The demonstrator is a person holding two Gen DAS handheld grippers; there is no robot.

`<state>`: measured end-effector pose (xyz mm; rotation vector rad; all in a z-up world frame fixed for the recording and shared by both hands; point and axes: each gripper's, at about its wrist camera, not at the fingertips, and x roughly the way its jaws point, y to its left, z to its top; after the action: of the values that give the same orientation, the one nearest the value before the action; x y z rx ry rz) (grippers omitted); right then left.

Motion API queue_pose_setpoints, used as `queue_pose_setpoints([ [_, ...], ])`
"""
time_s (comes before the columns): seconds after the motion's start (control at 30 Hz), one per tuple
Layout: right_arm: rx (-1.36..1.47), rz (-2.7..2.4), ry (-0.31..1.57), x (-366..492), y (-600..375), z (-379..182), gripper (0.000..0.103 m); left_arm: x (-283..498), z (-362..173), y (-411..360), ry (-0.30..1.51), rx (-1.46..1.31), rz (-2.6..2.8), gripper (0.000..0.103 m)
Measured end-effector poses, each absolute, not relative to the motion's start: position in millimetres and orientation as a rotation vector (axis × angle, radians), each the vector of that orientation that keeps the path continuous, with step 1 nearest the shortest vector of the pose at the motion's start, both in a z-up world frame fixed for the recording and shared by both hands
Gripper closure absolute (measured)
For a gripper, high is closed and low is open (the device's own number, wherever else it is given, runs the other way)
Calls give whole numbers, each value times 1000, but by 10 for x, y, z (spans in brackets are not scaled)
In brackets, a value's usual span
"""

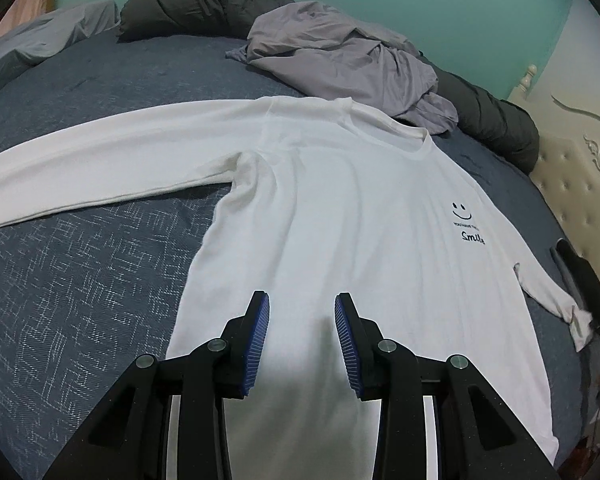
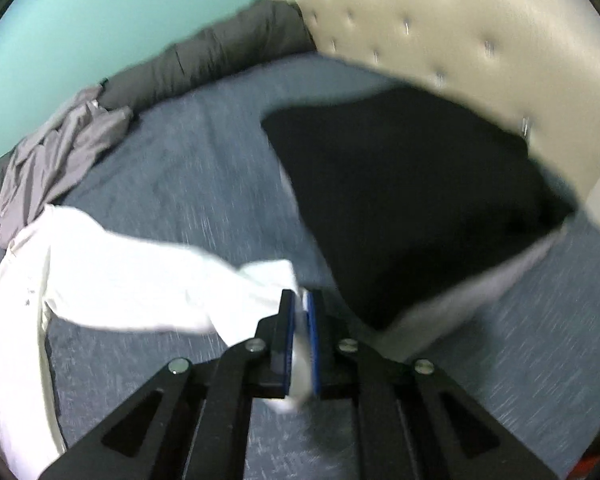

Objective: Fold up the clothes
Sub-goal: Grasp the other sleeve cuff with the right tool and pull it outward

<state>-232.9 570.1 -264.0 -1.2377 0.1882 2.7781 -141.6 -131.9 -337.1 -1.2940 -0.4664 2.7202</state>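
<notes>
White shirt [image 1: 340, 208] lies flat, collar pointing away from me; my left gripper [image 1: 302, 320] gapes empty, right gripper [image 2: 300, 320] pinches its sleeve cuff [image 2: 268, 276].

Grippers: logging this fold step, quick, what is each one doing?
Left gripper: open, holding nothing, above the white shirt.
Right gripper: closed on the shirt's sleeve cuff.

Pretty clearly a bedroom in someone's home. There's a big bed [image 1: 100, 280] with a blue patterned cover, a cream tufted headboard [image 1: 576, 184] with carved trim, and a teal painted wall [image 1: 420, 8] behind it. A dark grey rolled duvet [image 1: 196, 8] runs along the far edge, with a crumpled grey garment [image 1: 340, 60] and a white long-sleeve shirt [image 1: 340, 220] lying on the cover.
</notes>
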Motion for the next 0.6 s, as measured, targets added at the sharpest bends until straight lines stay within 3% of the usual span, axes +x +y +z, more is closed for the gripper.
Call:
queue_pose_setpoints([
  [0.27, -1201, 2793, 63, -2718, 5858, -2203, 97, -1410, -3381, -1302, -488, -1294, 2711, 66],
  [0.6, -1283, 2654, -63, -3136, 6037, -2280, 97, -1439, -3335, -1265, -444, -1279, 2723, 66],
])
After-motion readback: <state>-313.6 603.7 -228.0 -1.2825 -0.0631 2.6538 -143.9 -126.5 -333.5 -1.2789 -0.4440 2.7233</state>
